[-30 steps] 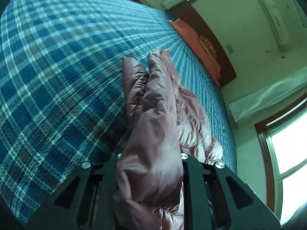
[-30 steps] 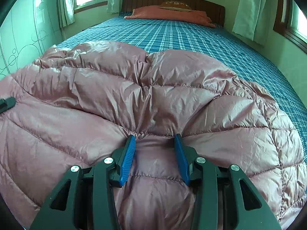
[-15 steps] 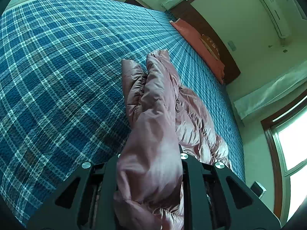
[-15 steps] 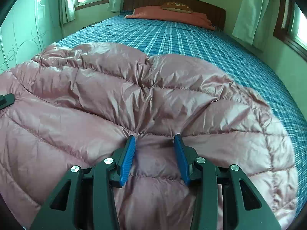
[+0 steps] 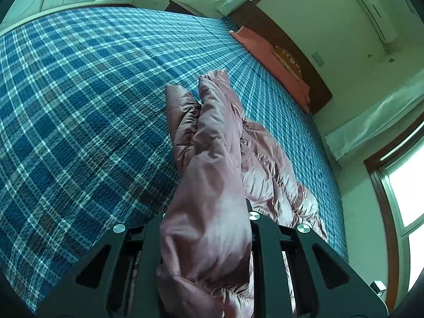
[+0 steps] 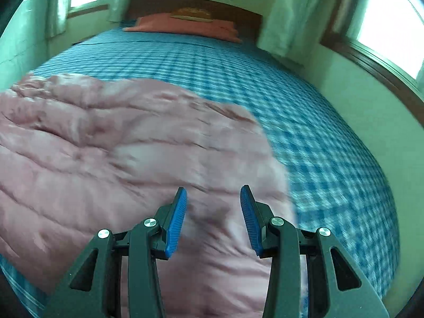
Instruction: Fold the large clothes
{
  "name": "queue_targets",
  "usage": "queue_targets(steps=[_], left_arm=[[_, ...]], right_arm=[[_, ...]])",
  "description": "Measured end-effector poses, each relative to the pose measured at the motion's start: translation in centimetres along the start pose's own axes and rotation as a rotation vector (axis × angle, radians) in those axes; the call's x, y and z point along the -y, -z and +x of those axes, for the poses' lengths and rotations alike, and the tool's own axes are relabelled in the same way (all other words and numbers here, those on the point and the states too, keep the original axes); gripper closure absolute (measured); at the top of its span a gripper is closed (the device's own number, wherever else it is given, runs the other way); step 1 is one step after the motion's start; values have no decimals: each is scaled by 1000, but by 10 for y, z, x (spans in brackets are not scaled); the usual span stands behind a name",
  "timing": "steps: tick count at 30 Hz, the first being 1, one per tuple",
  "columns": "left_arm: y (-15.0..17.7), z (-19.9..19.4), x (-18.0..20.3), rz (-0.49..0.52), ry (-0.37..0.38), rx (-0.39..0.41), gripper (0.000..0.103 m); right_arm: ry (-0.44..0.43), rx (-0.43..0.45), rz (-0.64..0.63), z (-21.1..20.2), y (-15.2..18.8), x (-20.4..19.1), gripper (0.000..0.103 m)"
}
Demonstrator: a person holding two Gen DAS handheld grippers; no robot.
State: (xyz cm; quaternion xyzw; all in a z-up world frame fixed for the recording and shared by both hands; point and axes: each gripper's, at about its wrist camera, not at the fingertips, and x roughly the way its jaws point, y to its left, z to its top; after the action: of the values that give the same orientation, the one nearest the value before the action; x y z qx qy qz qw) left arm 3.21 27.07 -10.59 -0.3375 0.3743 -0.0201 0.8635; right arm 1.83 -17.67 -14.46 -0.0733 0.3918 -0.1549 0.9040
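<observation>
A pink quilted down jacket [image 6: 111, 143] lies on a bed with a blue plaid cover [image 6: 304, 122]. In the left wrist view my left gripper [image 5: 206, 212] is shut on a bunched fold of the jacket [image 5: 212, 164], which hides both fingertips; the rest of the jacket trails away over the plaid cover [image 5: 79, 106]. In the right wrist view my right gripper [image 6: 213, 201] is open, its blue pads [image 6: 176, 225] apart just above the jacket's near right edge, holding nothing. That view is motion-blurred.
Orange pillows [image 6: 182, 26] and a dark wooden headboard [image 6: 201, 5] are at the far end of the bed. Windows with curtains [image 6: 288, 13] line the walls. An air conditioner [image 5: 371, 13] hangs on the wall.
My right gripper has let go of the jacket and opened, and it has moved right toward the jacket's edge. My left gripper still holds its fold and has shifted slightly.
</observation>
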Motion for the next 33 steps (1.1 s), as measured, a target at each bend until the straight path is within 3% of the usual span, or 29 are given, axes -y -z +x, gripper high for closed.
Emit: queue_targets(steps=[10, 18, 33], left_arm=[[2, -10, 37, 106, -22, 31, 86], [7, -15, 78, 213, -17, 48, 86], [27, -6, 121, 373, -54, 43, 86]], right_arm=[[13, -39, 38, 26, 33, 7, 61], [8, -32, 46, 28, 36, 5, 61], [27, -15, 12, 27, 38, -1, 61]])
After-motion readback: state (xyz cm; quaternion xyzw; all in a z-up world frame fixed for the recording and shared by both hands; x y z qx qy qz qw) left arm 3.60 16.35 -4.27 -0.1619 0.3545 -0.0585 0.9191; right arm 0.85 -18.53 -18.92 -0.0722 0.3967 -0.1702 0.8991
